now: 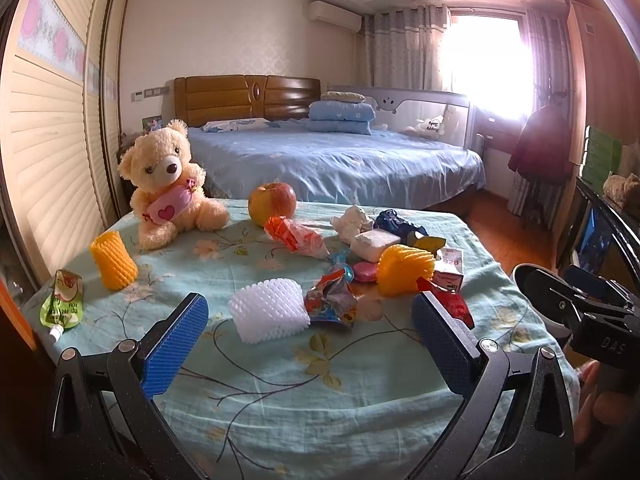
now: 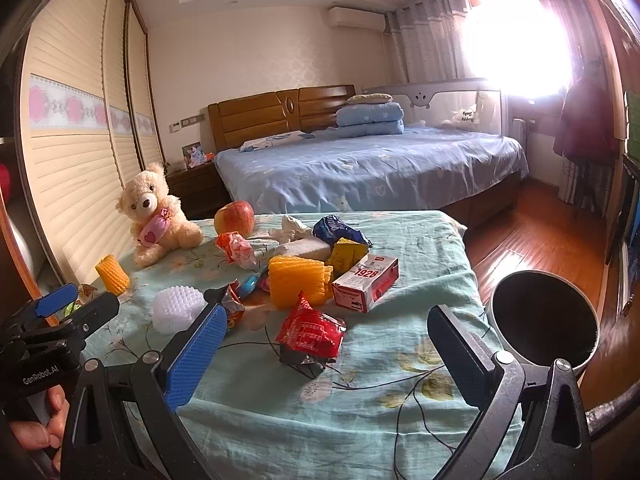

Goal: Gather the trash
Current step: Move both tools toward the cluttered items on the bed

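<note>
Trash lies on a table with a light green flowered cloth [image 1: 280,392]. A white foam net [image 1: 270,310] and a crumpled colourful wrapper [image 1: 332,298] lie just ahead of my open, empty left gripper [image 1: 312,320]. A red wrapper [image 2: 312,332] lies between the fingers of my open, empty right gripper [image 2: 328,336], a little ahead. Behind it stand an orange foam net [image 2: 298,280] and a red-and-white carton [image 2: 366,282]. A black-lined bin [image 2: 544,322] stands off the table's right edge. A green pouch [image 1: 62,300] lies at the left edge.
A teddy bear [image 1: 168,184], an apple [image 1: 272,202] and a second orange foam net [image 1: 113,260] sit at the back left. More wrappers and tissue [image 1: 372,236] lie mid-table. A bed [image 1: 340,160] stands behind, wooden floor [image 2: 520,240] to the right.
</note>
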`<state>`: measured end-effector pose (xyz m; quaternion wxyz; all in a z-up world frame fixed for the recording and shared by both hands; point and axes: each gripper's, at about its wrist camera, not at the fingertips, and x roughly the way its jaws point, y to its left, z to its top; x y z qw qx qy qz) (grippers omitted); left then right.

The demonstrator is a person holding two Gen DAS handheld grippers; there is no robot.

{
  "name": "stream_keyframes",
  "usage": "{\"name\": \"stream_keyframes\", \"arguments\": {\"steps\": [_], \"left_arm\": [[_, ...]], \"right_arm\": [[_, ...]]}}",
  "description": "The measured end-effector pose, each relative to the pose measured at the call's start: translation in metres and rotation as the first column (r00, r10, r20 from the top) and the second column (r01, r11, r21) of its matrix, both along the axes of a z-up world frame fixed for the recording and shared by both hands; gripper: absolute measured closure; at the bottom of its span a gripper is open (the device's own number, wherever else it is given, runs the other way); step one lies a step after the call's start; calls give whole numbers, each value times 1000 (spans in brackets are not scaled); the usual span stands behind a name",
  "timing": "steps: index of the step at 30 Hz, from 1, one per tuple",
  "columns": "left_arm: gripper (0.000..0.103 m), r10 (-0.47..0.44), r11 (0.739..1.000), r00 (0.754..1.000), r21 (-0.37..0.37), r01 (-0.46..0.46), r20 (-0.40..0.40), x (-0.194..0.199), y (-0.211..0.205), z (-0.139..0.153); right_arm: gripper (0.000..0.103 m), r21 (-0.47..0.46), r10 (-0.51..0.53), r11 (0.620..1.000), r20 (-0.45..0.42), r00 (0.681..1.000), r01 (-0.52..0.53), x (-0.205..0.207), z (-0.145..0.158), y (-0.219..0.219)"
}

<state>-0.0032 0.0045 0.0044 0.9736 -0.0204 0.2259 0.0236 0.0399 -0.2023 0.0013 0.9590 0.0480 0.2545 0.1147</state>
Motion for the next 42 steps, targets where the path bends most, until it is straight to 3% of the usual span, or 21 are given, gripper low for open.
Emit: {"name": "stream_keyframes", "arguments": {"steps": [42], "left_arm": [[0,7,1000,1000,-19,-7,-22,1,5,-6]], "right_arm": [[2,19,21,1000,-23,1000,-20,0,-2,3]]}}
